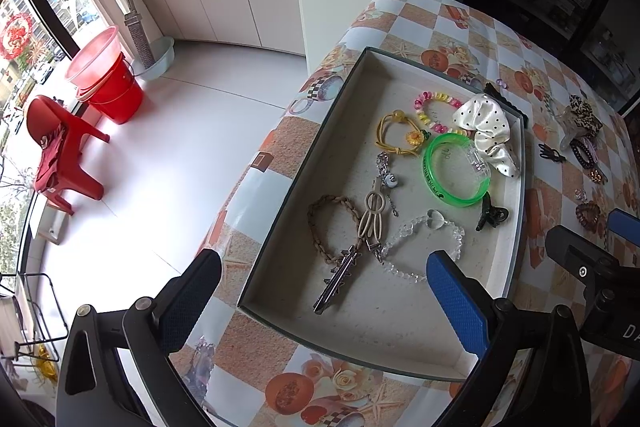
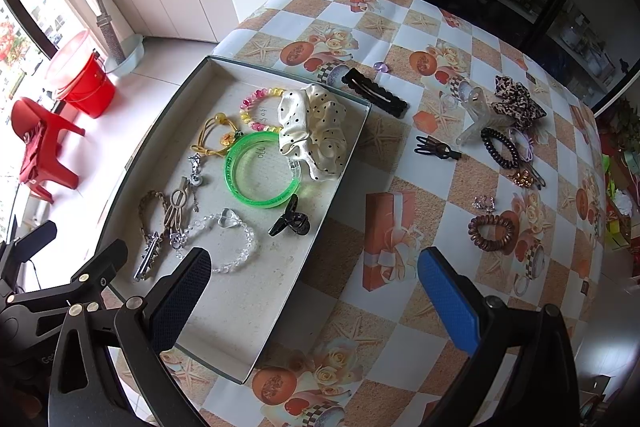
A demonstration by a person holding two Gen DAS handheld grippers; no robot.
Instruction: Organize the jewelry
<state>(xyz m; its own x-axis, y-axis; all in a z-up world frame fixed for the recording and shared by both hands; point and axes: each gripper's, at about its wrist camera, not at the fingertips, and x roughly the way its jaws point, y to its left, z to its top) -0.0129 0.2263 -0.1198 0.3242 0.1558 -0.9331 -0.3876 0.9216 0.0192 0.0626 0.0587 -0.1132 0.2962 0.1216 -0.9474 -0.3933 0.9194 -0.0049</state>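
right claw (image 2: 314, 295) empty, wide | right view only: brown coil tie (image 2: 491, 230)

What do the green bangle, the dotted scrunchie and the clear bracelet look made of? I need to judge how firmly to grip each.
The green bangle looks like translucent, glossy hard plastic: light passes through its rim. The dotted scrunchie looks like satin-type fabric, cream with a soft sheen and gathered folds. The clear bracelet is a string of transparent beads, glass or acrylic; I cannot tell which.
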